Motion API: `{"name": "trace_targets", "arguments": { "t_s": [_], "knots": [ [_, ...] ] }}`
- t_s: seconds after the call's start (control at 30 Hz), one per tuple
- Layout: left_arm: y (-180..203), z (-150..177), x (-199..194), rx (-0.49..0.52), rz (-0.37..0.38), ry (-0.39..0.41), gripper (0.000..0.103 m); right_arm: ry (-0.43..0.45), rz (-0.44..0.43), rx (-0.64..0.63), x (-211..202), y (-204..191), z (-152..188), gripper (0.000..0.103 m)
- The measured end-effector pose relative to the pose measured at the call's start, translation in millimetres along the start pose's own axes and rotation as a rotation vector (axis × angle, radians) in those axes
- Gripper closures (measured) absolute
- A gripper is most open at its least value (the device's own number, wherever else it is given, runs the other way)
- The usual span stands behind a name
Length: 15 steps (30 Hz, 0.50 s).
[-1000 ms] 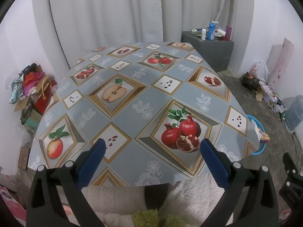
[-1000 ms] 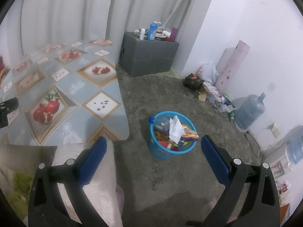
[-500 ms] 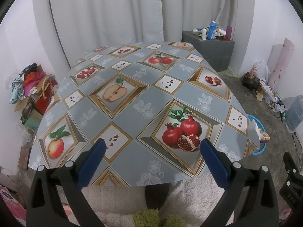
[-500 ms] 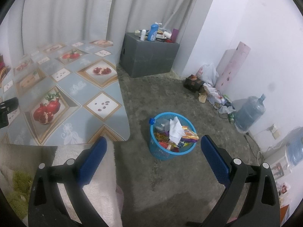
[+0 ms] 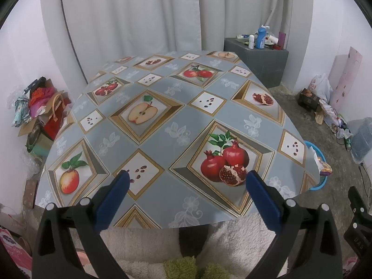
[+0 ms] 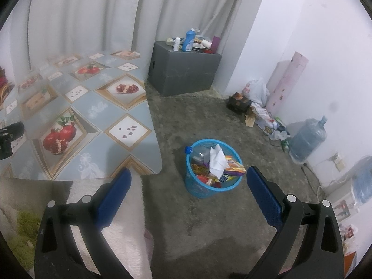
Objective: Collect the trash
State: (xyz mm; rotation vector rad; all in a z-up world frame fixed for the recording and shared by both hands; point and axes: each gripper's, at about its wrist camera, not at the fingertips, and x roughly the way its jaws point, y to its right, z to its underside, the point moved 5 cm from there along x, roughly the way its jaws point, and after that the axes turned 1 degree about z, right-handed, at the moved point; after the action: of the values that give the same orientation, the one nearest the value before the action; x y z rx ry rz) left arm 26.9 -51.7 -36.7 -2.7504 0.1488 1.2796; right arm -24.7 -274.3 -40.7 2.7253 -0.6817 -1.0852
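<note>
Both tools gape empty: left tool (image 5: 186, 181) over a bare worktop (image 5: 176, 125), right tool (image 6: 188, 176) above the filled basket (image 6: 212, 167); collection looks finished, retreat next.

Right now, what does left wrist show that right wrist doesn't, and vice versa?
Only the left wrist view: the pile of bags and clothes by the wall left of the table, and the table's left half with the apple print.

Only the right wrist view: the whole blue basket, full of wrappers, with a white tissue on top, standing on the floor beside the table; the water jug in full.

Both: the fruit-print tablecloth, the grey box with bottles on top, the curtain, and an open, empty gripper, left and right.
</note>
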Motion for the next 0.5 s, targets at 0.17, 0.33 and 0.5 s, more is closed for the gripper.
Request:
{"name": "trace_targets", "arguments": {
  "t_s": [0.17, 0.33, 0.5],
  "knots": [
    [-0.1, 0.3, -0.4, 0.0, 0.001, 0.0, 0.005, 0.0, 0.002, 0.0, -0.3, -1.1, -0.2, 0.008],
    [0.3, 0.5, -0.3, 0.0, 0.0, 0.001, 0.005, 0.001, 0.002, 0.001, -0.6, -1.7, -0.6, 0.008],
    [0.4, 0.4, -0.6, 0.001, 0.001, 0.001, 0.005, 0.001, 0.002, 0.001, -0.6, -1.2, 0.1, 0.008]
  ]
}}
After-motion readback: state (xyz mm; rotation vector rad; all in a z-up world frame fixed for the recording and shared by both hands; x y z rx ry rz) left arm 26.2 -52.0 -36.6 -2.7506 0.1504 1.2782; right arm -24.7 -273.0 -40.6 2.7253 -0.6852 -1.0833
